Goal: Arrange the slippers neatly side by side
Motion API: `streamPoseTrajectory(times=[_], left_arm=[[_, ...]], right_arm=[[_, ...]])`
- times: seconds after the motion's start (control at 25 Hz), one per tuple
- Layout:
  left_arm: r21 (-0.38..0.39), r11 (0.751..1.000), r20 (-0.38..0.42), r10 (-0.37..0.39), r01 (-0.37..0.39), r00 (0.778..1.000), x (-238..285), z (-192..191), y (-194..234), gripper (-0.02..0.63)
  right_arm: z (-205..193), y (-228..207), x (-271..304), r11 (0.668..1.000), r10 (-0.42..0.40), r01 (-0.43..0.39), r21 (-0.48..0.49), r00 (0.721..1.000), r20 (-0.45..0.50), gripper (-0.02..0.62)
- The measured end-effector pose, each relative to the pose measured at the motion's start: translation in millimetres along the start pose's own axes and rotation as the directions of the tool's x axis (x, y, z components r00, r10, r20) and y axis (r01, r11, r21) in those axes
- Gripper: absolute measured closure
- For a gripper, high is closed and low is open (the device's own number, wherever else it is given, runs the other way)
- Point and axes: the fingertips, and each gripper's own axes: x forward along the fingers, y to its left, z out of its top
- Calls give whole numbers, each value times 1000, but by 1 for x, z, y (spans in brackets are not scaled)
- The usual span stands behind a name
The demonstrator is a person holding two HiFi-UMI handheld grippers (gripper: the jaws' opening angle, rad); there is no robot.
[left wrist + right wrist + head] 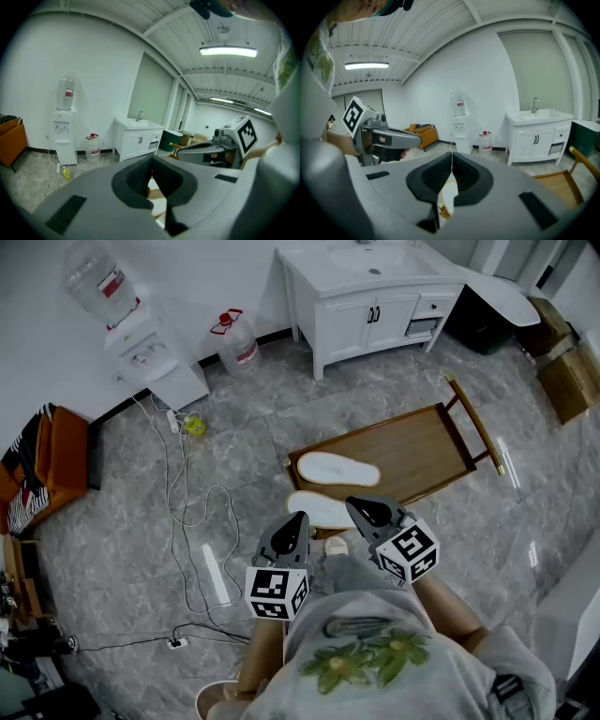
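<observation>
The left tool [298,518] and right tool [356,507] are both clenched and empty near the two white slippers [337,468] on the wooden tray [422,451], so reaching in unopened could shove the near slipper [314,510] off its edge.

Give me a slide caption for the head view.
Left gripper and right gripper, shut and empty, near one white slipper on a wooden tray, another at its edge.

White slippers, brown wood, grey floor.
The slippers [337,468] are shown in plain white, the rack [441,442] in brown wood, the floor [122,521] in grey-veined marble.
</observation>
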Motion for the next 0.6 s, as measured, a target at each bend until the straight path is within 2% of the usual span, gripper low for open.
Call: streamPoseTrajectory(times=[0.32, 0.44, 0.6], left_arm=[[-17, 999, 25, 29, -28, 999, 39, 22, 17, 591], [-32, 998, 19, 51, -51, 999, 47, 20, 24, 591], [-54, 996, -2, 72, -73, 997, 54, 13, 32, 591]], right_arm=[[9, -24, 41, 996, 80, -83, -44, 995, -56, 504], [1, -35, 53, 991, 112, -118, -57, 989, -97, 463], [-19, -49, 69, 987, 123, -137, -79, 978, -168, 456]])
